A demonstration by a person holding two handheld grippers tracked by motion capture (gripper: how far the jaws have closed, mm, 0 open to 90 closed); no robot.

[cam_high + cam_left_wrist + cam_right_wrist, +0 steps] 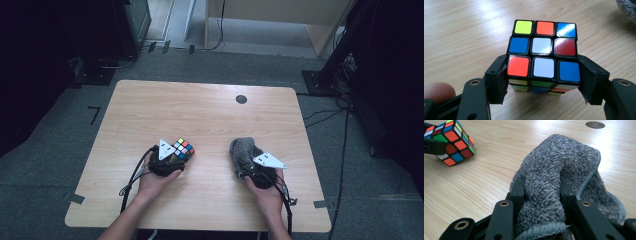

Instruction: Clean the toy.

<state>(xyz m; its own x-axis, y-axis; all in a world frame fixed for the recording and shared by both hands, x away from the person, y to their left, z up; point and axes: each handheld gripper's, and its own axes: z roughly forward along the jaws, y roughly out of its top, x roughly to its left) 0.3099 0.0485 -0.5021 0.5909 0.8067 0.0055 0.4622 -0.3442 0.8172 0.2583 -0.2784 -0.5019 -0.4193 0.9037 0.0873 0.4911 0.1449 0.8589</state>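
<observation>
Your left hand (155, 182): nearest the counter's front edge, carrying the left gripper (176, 157). Its jaws are clenched on the puzzle cube (184, 148), one jaw pressed to each side of the cube's near end; in the left gripper view the cube (543, 56) shows a mixed top face of yellow, orange, blue, white and red tiles.

Your right hand (267, 195): likewise near the front edge, carrying the right gripper (250, 167). Its jaws are clamped on a bunched fold of the grey towel (242, 151); in the right gripper view the towel (564, 167) bulges up between the two jaws and spreads beyond them onto the counter.

Cube and towel: left and right of centre, well apart.

Counter (200, 105): light wood grain, bare behind both items.

Dark round cap (241, 99): set in the counter near its far edge.
</observation>
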